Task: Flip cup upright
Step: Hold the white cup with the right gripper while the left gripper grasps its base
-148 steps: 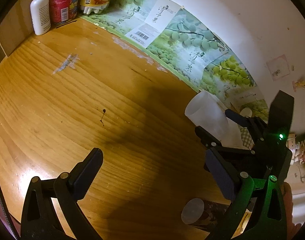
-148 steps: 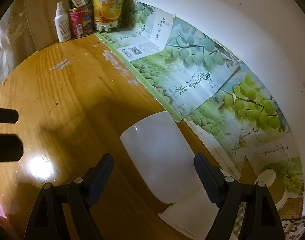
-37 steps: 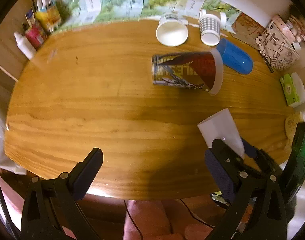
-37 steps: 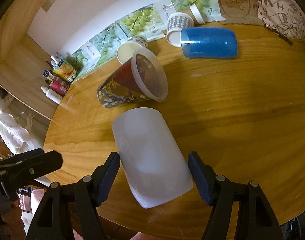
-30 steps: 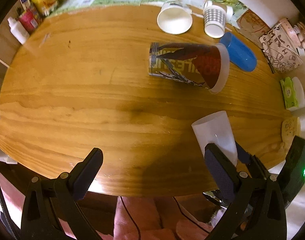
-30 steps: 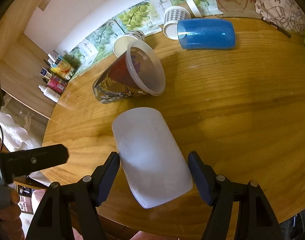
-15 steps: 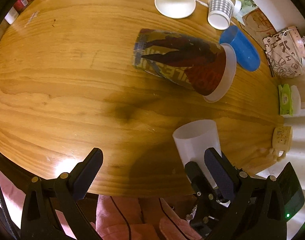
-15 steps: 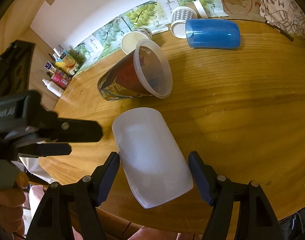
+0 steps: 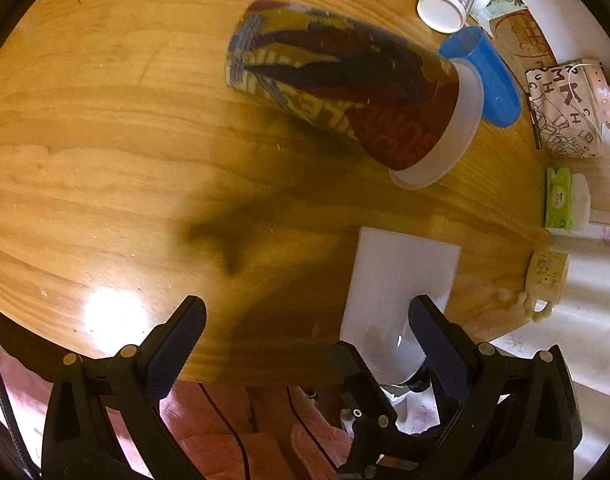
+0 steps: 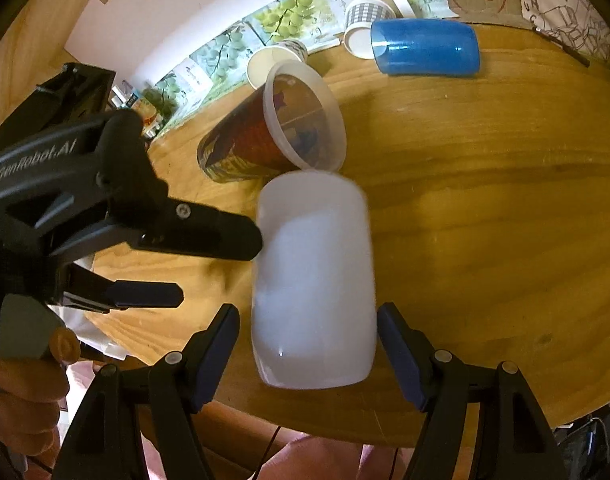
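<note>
Right gripper (image 10: 308, 340): fingers spread, straddling white cup (image 10: 315, 280) without visible contact | Left gripper (image 9: 307, 320): fingers spread, empty, now moved in beside cup | Cup: over near table (image 10: 485, 200) edge, orientation unclear; flip judged unfinished.

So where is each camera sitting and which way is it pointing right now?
Left wrist: above the table's near edge, looking down past the open left gripper at the printed cup lying on its side; the right gripper shows low.
Right wrist: low at the table edge, facing the wall along the right gripper, the white cup between its fingers; the left gripper and hand show.
Both see both cups and the blue cup.
</note>
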`<action>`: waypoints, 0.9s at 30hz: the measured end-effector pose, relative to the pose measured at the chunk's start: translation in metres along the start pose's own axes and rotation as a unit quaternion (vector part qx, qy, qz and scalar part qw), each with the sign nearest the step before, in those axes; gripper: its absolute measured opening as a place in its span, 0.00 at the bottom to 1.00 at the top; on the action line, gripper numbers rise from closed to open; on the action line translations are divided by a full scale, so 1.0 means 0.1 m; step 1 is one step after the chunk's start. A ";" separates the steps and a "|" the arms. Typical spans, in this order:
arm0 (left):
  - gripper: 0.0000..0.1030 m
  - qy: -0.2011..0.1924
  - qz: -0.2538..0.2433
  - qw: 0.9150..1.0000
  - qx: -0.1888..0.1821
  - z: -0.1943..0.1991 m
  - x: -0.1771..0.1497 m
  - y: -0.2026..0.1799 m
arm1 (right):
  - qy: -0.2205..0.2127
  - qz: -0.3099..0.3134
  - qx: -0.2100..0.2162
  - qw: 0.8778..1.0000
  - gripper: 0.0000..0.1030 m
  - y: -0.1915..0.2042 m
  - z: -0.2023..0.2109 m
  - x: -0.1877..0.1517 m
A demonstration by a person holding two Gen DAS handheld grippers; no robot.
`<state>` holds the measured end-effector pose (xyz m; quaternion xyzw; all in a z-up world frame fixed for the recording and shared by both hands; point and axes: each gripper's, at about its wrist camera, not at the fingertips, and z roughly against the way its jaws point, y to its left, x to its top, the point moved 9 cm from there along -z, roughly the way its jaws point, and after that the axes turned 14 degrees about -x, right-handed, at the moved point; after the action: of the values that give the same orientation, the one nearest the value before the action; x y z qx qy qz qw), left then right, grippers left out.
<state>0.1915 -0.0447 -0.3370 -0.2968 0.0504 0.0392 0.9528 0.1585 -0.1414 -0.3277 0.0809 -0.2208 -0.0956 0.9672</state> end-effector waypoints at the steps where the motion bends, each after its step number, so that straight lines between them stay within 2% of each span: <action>1: 0.98 0.001 0.002 1.000 -0.002 -0.01 -0.01 0.00 | 0.001 0.001 -0.001 1.000 0.70 0.00 0.00 -0.01; 16: 0.98 0.010 -0.012 1.000 -0.023 -0.15 0.02 -0.21 | 0.009 0.006 0.006 1.000 0.70 -0.04 -0.03 -0.04; 27: 0.95 0.027 -0.017 0.999 -0.036 -0.30 0.08 -0.39 | -0.002 0.021 0.030 0.999 0.70 -0.02 -0.02 0.00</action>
<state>0.2014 -0.0934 -0.3409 -0.3329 0.0695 0.0168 0.9402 0.1589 -0.1428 -0.3300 0.1053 -0.2270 -0.0690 0.9657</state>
